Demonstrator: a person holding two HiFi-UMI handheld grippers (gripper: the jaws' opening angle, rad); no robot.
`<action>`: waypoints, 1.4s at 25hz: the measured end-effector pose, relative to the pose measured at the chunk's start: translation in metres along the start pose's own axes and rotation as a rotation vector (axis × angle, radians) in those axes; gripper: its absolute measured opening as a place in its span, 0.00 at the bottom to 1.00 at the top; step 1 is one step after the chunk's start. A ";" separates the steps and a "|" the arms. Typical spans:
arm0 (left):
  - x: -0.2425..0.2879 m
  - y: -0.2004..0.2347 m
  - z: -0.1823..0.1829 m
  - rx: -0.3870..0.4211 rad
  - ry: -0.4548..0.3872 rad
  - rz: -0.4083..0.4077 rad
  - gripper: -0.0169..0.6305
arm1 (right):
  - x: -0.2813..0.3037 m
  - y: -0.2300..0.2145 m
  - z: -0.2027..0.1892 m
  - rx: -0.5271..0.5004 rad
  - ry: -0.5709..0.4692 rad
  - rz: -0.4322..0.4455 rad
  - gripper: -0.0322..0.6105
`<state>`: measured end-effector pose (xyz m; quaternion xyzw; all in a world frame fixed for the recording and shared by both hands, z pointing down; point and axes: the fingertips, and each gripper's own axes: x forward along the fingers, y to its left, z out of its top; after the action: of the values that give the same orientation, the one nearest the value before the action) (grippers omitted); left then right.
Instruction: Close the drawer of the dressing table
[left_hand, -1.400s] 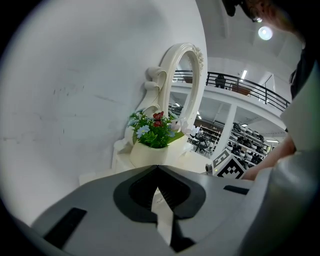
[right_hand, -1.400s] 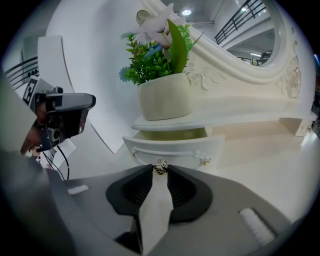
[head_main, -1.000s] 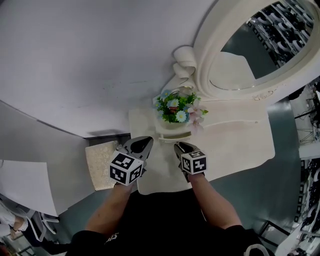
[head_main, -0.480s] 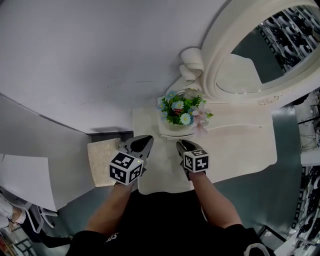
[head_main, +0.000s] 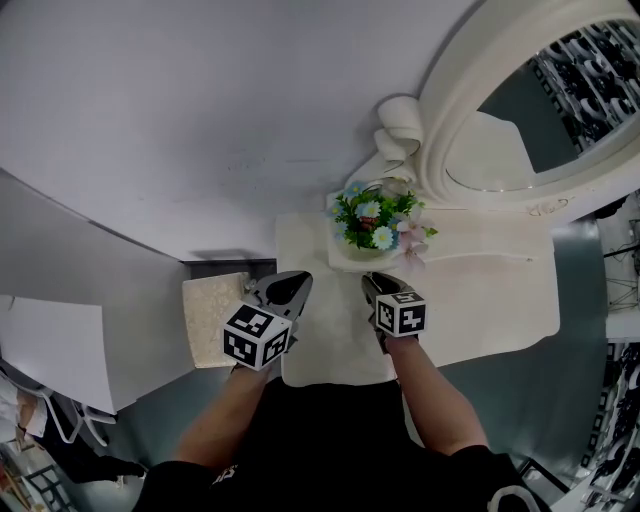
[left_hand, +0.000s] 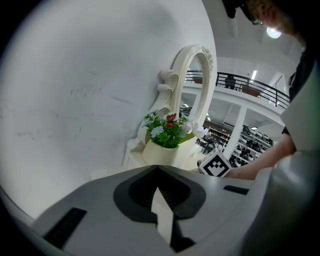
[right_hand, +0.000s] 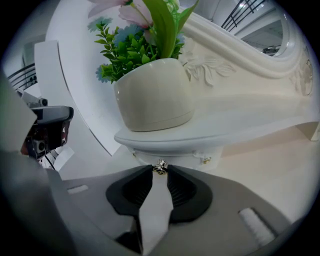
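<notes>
The cream dressing table carries a small raised shelf with a flower pot on it. Under that shelf sits the small drawer front with a metal knob. My right gripper is shut on that knob at its very tips. In the head view the right gripper reaches right up to the pot's base. My left gripper hovers beside it to the left, shut on nothing; in its own view the left gripper has its tips together.
A big oval mirror in a carved frame stands at the back right of the table. A beige cushioned stool is left of the table. A grey wall rises behind. The table's front edge is at my body.
My right gripper has moved in toward the flower pot with the knob in it, and the drawer has slid in under the shelf. The left gripper has stayed put.
</notes>
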<state>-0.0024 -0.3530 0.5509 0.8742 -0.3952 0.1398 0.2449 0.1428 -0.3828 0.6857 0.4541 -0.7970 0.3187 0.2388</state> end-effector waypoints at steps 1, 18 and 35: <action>-0.001 0.001 -0.001 0.000 0.000 0.002 0.03 | 0.001 -0.001 0.002 -0.002 0.000 -0.001 0.21; -0.029 -0.018 0.002 0.044 -0.035 -0.039 0.03 | -0.007 0.008 -0.004 -0.011 -0.022 -0.083 0.27; -0.047 -0.061 0.019 0.137 -0.101 -0.152 0.03 | -0.156 0.021 0.023 0.010 -0.313 -0.177 0.22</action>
<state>0.0140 -0.2997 0.4946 0.9224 -0.3291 0.1031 0.1740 0.1959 -0.3020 0.5593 0.5677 -0.7798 0.2259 0.1367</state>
